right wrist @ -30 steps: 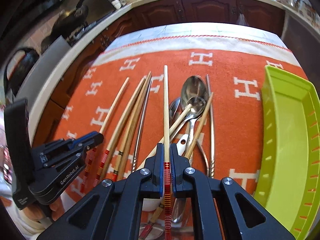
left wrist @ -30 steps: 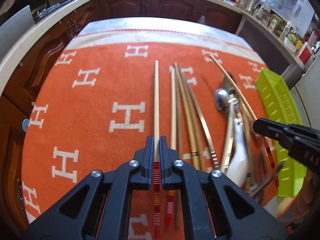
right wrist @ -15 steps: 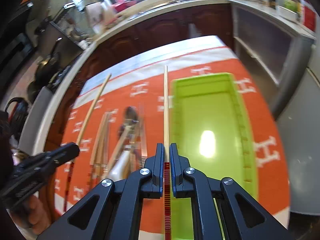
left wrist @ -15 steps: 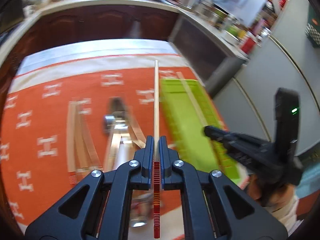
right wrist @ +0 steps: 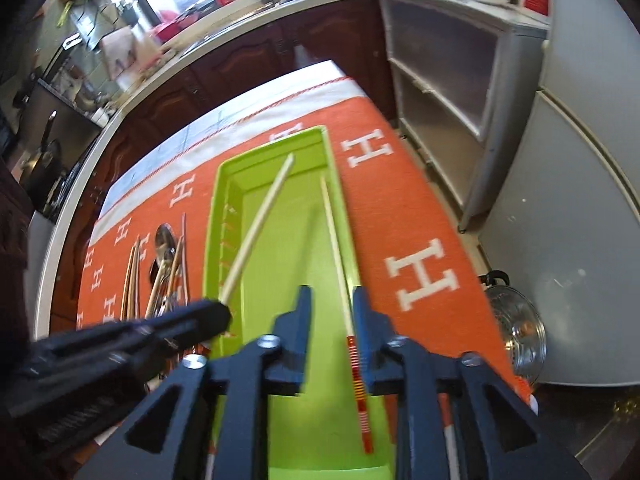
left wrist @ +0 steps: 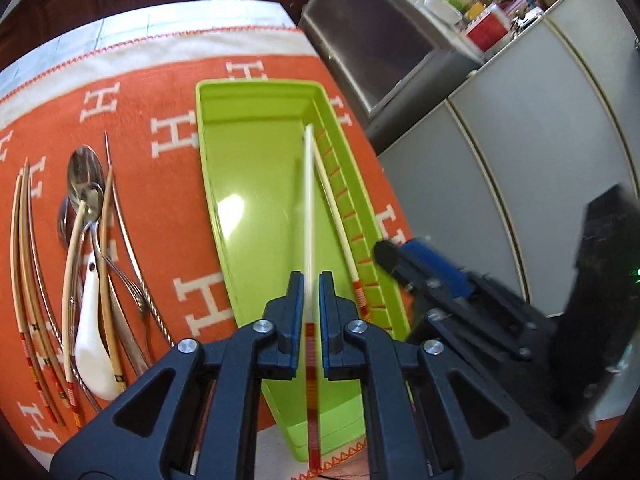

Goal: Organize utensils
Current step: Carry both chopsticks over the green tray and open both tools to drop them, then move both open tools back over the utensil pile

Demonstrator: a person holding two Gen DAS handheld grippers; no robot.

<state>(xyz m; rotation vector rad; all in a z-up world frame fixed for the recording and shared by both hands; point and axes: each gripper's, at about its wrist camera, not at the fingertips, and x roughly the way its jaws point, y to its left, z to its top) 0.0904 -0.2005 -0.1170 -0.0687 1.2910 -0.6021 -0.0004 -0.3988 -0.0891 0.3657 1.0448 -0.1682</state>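
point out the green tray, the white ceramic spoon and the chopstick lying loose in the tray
green tray point(left wrist: 256, 88), left wrist view, far rim
white ceramic spoon point(left wrist: 94, 344), left wrist view, bowl
loose chopstick point(right wrist: 334, 248), right wrist view, pale shaft

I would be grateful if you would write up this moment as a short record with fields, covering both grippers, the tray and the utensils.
left gripper: jaws slightly parted around a blurred chopstick, over the tray
right gripper: jaws wide open, over the tray's near end
green tray: on the orange cloth
second chopstick: lying in the tray along its right wall
left to sort: chopsticks, metal spoon and white ceramic spoon, piled on the cloth left of the tray
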